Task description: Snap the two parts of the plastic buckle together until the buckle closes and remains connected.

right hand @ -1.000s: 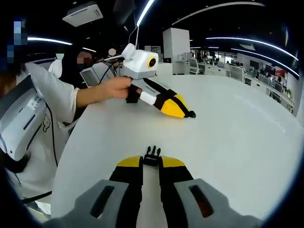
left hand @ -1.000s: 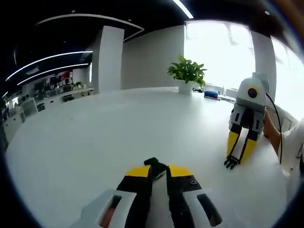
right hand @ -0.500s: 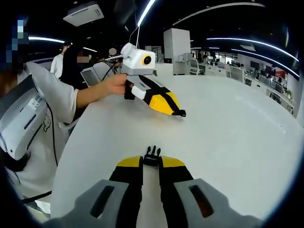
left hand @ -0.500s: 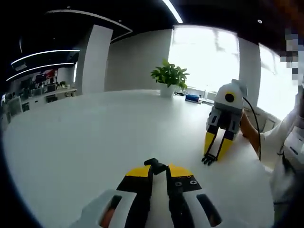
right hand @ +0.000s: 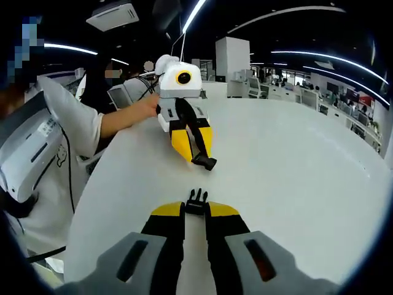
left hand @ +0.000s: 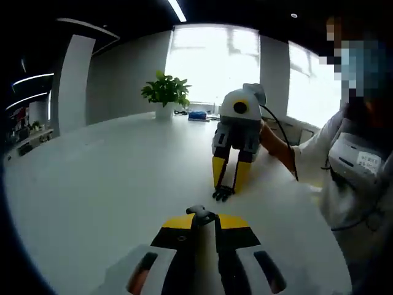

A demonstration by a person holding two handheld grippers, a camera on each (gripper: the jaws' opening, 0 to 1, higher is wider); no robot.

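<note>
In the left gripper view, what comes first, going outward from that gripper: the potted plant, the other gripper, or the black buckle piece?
1. Buckle piece: clamped at the tips of the left gripper's jaws.
2. Right gripper: just ahead, slightly right, tips down on the white table.
3. Potted plant: far edge of the table, up and left, by the windows.

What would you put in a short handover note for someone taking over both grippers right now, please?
Left gripper: shut on the socket half of the buckle, seen at its jaw tips in the left gripper view.
Right gripper: shut on the pronged half of the buckle, prongs pointing forward.
Both are held over the white table, tips facing each other with a gap between them; the opposite gripper sits straight ahead in each view.
Done: each half is gripped and roughly aimed at the other.
Left: close the gap, line the prongs up with the socket, press until it latches.
</note>
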